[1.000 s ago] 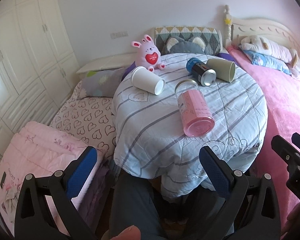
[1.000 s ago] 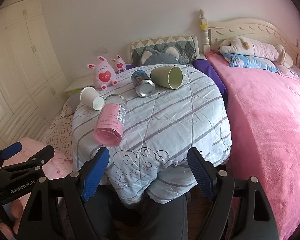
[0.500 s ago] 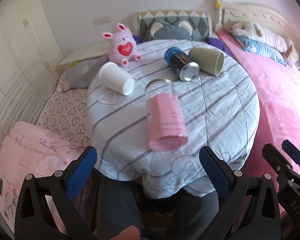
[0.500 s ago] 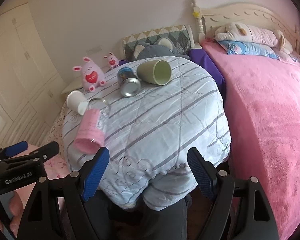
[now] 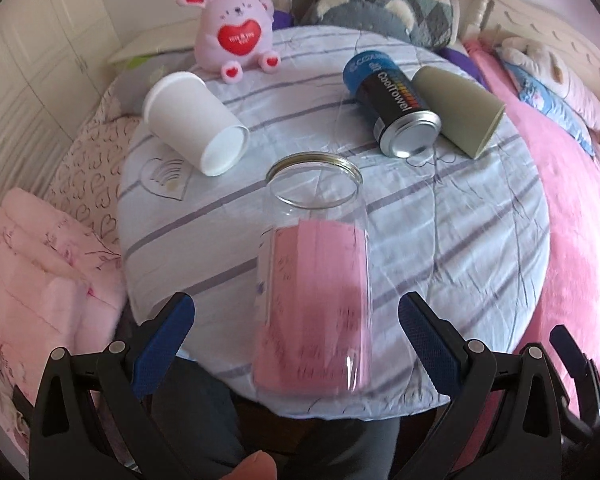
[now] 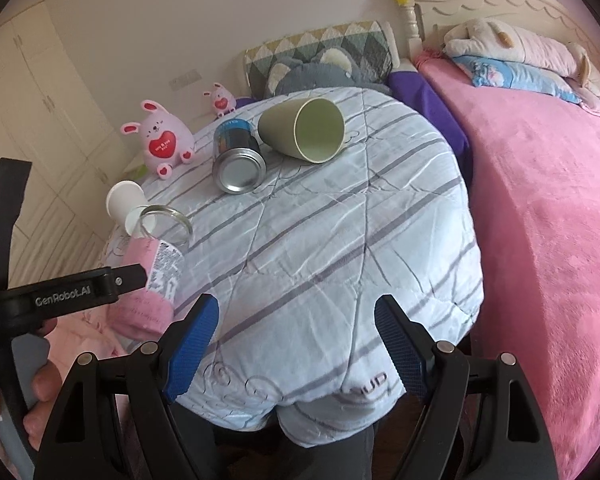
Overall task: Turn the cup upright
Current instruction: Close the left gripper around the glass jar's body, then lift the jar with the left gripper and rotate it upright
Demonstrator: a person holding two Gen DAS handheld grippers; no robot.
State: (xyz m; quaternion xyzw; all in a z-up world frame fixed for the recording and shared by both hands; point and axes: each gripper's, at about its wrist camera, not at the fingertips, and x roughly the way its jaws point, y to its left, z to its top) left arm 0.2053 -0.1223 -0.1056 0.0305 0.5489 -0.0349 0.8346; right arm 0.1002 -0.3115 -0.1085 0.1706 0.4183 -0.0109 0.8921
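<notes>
A clear glass cup with a pink label (image 5: 314, 300) lies on its side on the round quilt-covered table (image 5: 460, 240), mouth pointing away. My left gripper (image 5: 296, 332) is open with its blue pads on either side of the cup's base end, not touching it. In the right wrist view the same cup (image 6: 156, 268) lies at the table's left edge, partly behind the left gripper's arm. My right gripper (image 6: 296, 344) is open and empty over the table's near edge.
A white paper cup (image 5: 196, 120), a blue-black can (image 5: 396, 108) and an olive green cup (image 5: 456, 108) also lie on their sides. A pink plush rabbit (image 5: 236, 40) sits at the back. A pink bed (image 6: 548, 200) is on the right, and folded pink bedding (image 5: 40, 280) on the left.
My left gripper has moved forward and down over the table, so the pink-labelled cup now lies between its open fingers. My right gripper has shifted slightly closer to the table.
</notes>
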